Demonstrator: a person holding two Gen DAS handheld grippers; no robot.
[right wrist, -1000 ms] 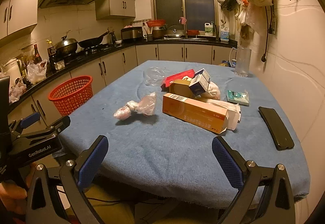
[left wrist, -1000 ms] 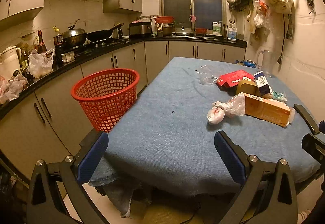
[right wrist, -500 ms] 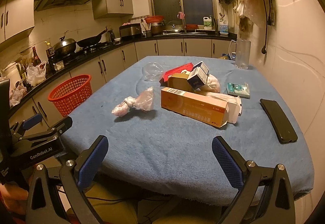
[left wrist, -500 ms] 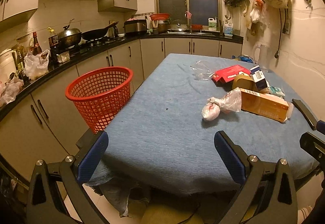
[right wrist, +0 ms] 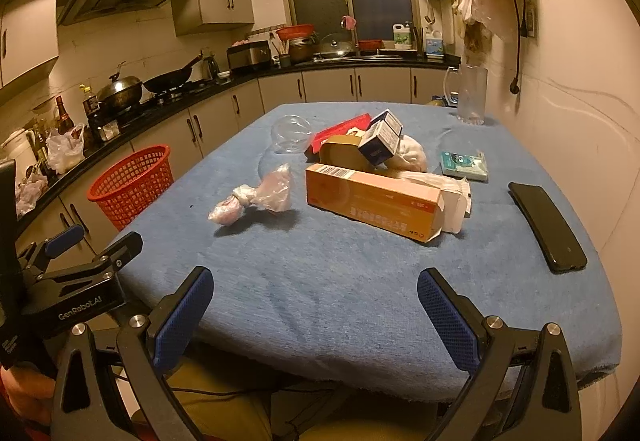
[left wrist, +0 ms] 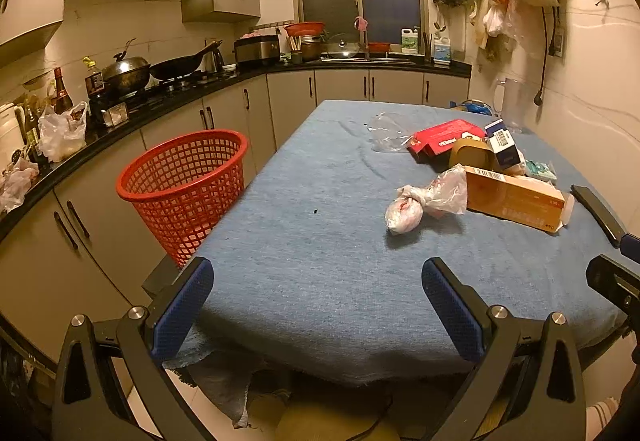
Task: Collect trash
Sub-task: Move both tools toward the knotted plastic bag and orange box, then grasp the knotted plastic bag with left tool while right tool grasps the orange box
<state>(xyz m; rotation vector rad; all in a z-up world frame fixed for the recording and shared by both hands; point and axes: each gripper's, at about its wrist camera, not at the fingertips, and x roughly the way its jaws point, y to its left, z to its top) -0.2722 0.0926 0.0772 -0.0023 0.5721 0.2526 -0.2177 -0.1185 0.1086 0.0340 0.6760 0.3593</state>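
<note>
Two grippers, one in each of my hands, hang at the near edge of a table (right wrist: pixel 320 321) covered in blue cloth. My left gripper (left wrist: pixel 318 299) has its blue-padded fingers spread wide with nothing between them. My right gripper (right wrist: pixel 314 305) is spread just as wide and also holds nothing. In the right wrist view, the left gripper shows as a black frame low on the left, off the table's near left corner.

Out past both grippers, the trash sits in a loose cluster toward the middle and right of the table. Nearest is a knotted plastic bag (left wrist: pixel 424 203), pale with something pinkish inside. Just beside it, to the right, a long orange carton (right wrist: pixel 372 203) lies on its side with one end flap open. Behind the carton sit a tan box (right wrist: pixel 344 155), a red packet (left wrist: pixel 444 137) and a small blue-and-white box (right wrist: pixel 380 139) tilted on top of the pile. A clear crumpled wrapper (left wrist: pixel 386 131) lies farther back, left of the red packet.

A black phone (right wrist: pixel 548 225) rests near the table's right edge, well apart from the pile. A red mesh basket (left wrist: pixel 184 189) stands on the floor at the table's left side, against the kitchen cabinets.
</note>
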